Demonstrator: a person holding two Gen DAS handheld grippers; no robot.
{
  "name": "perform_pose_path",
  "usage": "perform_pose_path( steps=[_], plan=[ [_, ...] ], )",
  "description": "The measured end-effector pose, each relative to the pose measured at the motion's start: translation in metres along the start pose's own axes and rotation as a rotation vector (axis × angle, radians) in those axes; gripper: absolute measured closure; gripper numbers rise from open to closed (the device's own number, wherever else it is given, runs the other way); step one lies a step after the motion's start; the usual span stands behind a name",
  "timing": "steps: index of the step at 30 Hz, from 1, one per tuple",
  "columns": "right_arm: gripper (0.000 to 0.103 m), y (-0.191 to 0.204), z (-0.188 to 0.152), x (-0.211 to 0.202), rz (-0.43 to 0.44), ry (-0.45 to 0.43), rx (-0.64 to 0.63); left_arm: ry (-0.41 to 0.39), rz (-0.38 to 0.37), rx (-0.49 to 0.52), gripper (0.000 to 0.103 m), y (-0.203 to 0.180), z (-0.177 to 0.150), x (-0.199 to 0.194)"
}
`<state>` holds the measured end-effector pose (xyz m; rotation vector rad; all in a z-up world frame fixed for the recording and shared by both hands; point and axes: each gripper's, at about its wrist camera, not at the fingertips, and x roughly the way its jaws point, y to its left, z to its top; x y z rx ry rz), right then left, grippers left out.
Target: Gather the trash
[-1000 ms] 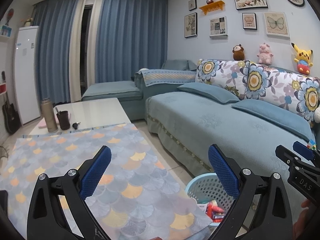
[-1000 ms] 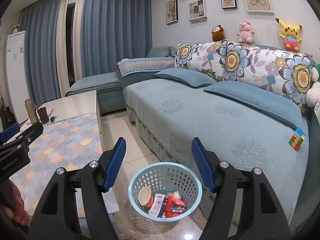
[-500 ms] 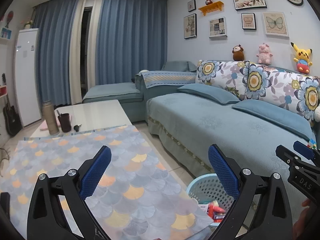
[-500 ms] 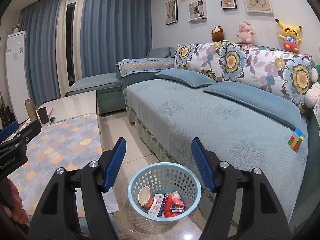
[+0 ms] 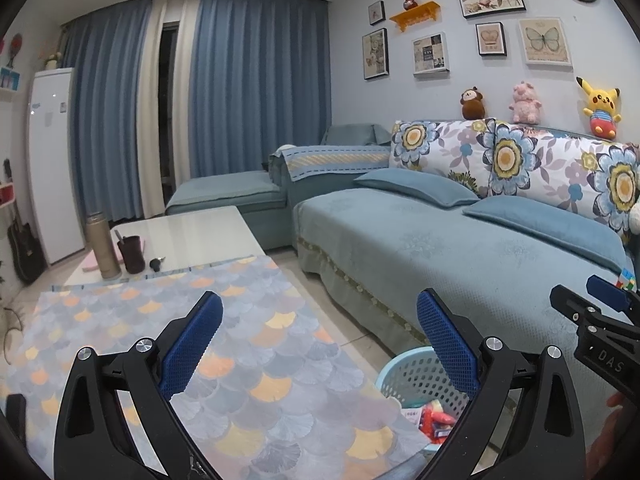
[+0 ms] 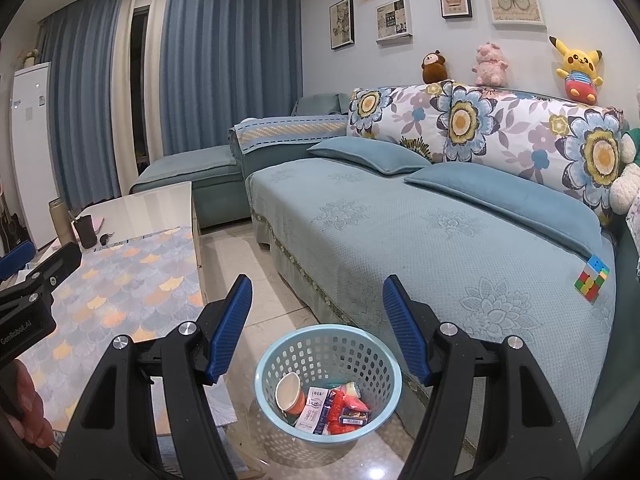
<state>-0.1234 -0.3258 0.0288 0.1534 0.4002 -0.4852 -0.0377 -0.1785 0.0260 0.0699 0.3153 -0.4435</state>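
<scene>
A light-blue plastic basket (image 6: 384,364) stands on the floor between the table and the sofa. It holds a paper cup (image 6: 289,392), a white carton and red wrappers (image 6: 347,402). My right gripper (image 6: 318,330) is open and empty above the basket's near side. My left gripper (image 5: 320,344) is open and empty above the patterned cloth; the basket (image 5: 412,380) shows at its lower right, partly hidden by the right finger. Each gripper shows at the edge of the other's view.
A low table with a scale-patterned cloth (image 5: 208,344) is at the left; a thermos (image 5: 102,246), a dark cup (image 5: 131,254) and keys (image 5: 157,263) stand at its far end. A blue sofa (image 6: 420,232) with cushions fills the right, with a puzzle cube (image 6: 592,280) on it.
Both grippers stay open and empty. The left wrist view has tilted up slightly, so the table sits lower in the frame. The right view is almost unchanged.
</scene>
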Motion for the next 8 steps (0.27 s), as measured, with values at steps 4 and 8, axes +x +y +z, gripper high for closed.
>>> perform_pose_path(
  steps=[4, 8],
  plan=[
    [0.039, 0.0014, 0.0002, -0.0008, 0.0, 0.001, -0.004, 0.014, -0.023, -0.01, 0.007, 0.0039, -0.0006, 0.0019],
    [0.039, 0.0046, 0.0016, 0.0002, 0.004, 0.004, -0.011, 0.005, -0.011, -0.01, 0.007, 0.0081, -0.0007, 0.0022]
  ],
)
